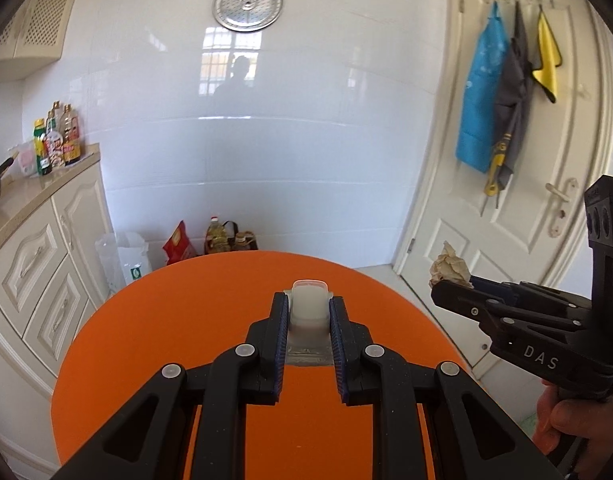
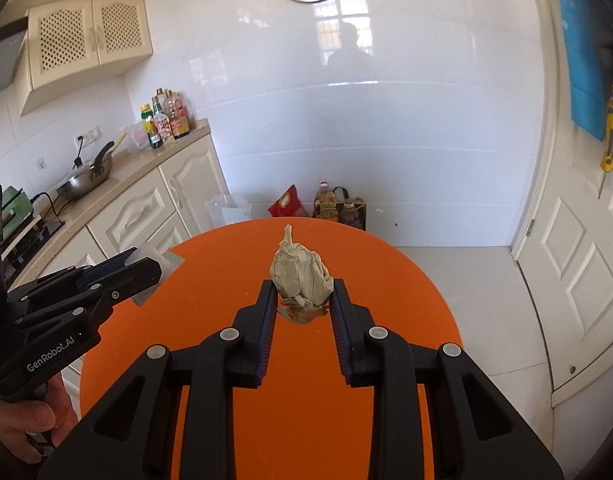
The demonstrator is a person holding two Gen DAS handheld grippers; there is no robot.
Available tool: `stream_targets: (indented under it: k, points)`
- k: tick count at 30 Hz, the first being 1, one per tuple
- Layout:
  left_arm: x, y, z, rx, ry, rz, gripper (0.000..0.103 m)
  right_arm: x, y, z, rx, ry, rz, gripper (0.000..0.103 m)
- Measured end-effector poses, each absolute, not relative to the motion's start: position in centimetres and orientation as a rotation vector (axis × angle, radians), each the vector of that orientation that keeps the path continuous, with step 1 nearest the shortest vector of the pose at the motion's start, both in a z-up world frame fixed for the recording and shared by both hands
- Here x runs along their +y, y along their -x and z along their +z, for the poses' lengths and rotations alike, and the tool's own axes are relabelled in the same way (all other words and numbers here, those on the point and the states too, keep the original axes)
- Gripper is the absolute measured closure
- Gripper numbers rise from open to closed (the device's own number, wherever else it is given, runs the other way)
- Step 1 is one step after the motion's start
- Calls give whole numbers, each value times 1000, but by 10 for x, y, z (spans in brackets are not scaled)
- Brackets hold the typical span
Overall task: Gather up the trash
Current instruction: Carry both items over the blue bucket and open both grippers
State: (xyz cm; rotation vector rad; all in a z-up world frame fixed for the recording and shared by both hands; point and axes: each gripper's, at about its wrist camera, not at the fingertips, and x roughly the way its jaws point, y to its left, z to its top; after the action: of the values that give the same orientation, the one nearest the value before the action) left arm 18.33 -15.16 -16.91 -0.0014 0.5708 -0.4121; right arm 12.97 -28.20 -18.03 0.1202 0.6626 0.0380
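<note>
White-tiled kitchen, orange round table (image 1: 154,320) below: left tool (image 1: 308,312) clamped on light, crushable plastic cup (image 1: 308,304), right tool (image 2: 302,300) pinching soft crumpled paper wad (image 2: 300,276) mid-body.

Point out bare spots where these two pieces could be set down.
The orange table is bare all around. The floor between table and door is free. Crowded: the wall foot behind, with bags and bottles, and the counter.
</note>
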Motion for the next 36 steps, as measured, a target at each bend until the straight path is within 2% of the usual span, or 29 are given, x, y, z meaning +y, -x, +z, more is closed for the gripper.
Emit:
stream_targets:
  k: [11,21,27,36]
  points:
    - [-240,-141,-141,508,-50,-577,87,-342,-58,-154,577,-159,-97,76]
    - [-328,-113,-145,519,-113,-805,87,-440,27,-151,556,-217,-328,76]
    - [-388,-113,-183,644,-181,-923,87,-502,65,-188,612,-306,-447,76]
    - [-448,-132,-255,892,-291,-1005,87,-584,79,-297,803,-510,-522,76]
